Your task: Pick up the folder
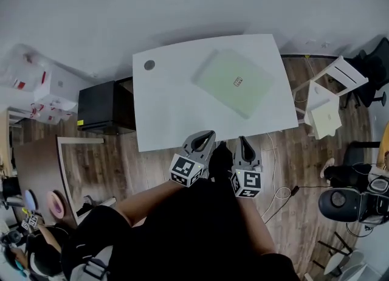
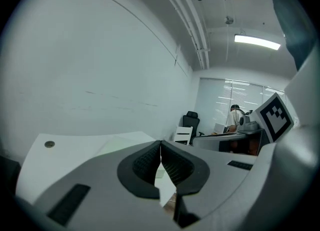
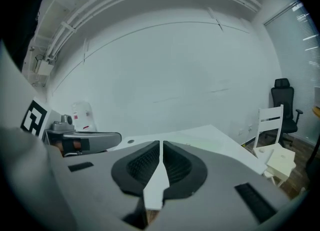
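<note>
Folder [image 1: 233, 86], pale green, lies flat on the right half of the white table [image 1: 164, 115]. It sits at an angle with one corner near the table's right edge, untouched, nothing on it.

Left to right:
- The black cabinet [image 1: 103, 106] stands against the table's left side and plays no part here.
- The round grommet [image 1: 149, 65] is near the table's far left corner, well apart from the folder.
- Left claw [image 1: 208, 134] is pressed together and empty. It hovers at the table's near edge, well short of the folder.
- Right claw [image 1: 243, 140], just beside it, is also pressed together and empty.

Likely risks:
- Both claws are closed, so one must spread before reaching the folder or it only shoves it.
- The folder is thin and flat on a smooth top with no lip to get under. A level approach probably slides it toward the right edge and off, toward the white chair [image 1: 325, 100].
- The claws are so close together that they may knock each other.
- A pinch on one corner may let the folder sag, flap open and slip.
</note>
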`<state>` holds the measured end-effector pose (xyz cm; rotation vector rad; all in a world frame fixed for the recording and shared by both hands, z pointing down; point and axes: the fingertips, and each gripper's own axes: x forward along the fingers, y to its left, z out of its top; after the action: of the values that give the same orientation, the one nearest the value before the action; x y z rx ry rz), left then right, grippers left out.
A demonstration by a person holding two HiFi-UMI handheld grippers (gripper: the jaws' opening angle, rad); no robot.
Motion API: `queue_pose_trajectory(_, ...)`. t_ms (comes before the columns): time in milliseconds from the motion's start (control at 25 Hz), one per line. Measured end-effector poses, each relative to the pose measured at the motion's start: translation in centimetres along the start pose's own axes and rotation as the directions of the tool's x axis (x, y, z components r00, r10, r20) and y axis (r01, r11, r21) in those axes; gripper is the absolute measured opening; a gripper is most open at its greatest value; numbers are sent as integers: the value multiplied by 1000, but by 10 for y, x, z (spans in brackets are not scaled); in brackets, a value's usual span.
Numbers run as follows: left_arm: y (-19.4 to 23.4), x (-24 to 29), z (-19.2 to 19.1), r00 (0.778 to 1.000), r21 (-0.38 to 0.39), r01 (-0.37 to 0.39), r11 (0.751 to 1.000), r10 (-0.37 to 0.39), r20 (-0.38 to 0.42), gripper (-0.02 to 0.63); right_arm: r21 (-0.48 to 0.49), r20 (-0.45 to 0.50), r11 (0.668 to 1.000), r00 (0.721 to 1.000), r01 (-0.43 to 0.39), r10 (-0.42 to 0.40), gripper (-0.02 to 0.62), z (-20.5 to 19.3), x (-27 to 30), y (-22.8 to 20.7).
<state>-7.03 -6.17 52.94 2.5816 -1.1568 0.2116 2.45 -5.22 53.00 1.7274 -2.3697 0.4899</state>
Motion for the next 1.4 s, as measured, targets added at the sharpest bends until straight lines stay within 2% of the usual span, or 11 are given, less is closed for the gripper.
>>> queue_pose_trajectory(200, 27, 54, 2, 997, 27, -44, 999, 45, -54, 14, 21, -26, 999, 999, -33, 34, 35, 9, 51, -41)
queue_pose_trajectory(480, 66, 128, 11, 992, 9, -88, 996, 88, -93, 15, 65, -63, 997, 996, -52, 56, 35, 21, 113, -100)
queue_pose_trajectory(600, 76, 155, 4, 991, 45, -57, 997, 61, -116, 15, 54, -85, 997, 995, -47, 52, 35, 21, 136, -122)
queue_pose_trajectory(720, 92, 177, -6, 987, 33, -48, 998, 53, -151, 15, 19, -109, 999, 993, -42, 44, 36, 18, 159, -139)
queue_pose_trajectory(920, 128, 211, -25, 967, 33, -56, 998, 62, -247, 19, 43, -185, 999, 982, -17, 25, 40, -6, 190, -168)
queue_pose_trajectory(1000, 144, 220, -32, 957, 40, -55, 998, 64, -283, 27, 64, -237, 998, 971, -4, 19, 72, -23, 200, -179)
queue_pose_trajectory(1080, 160, 229, -36, 951, 35, -61, 998, 69, -300, 64, 88, -285, 996, 958, 10, 16, 111, -39, 207, -188)
queue_pose_trajectory(1280, 199, 248, -48, 938, 19, -97, 995, 98, -332, 130, 102, -343, 994, 939, 43, -6, 177, -58, 223, -207)
queue_pose_trajectory(1400, 220, 256, -63, 922, -40, -118, 992, 95, -377, 188, 126, -364, 989, 931, 80, -29, 233, -65, 232, -217)
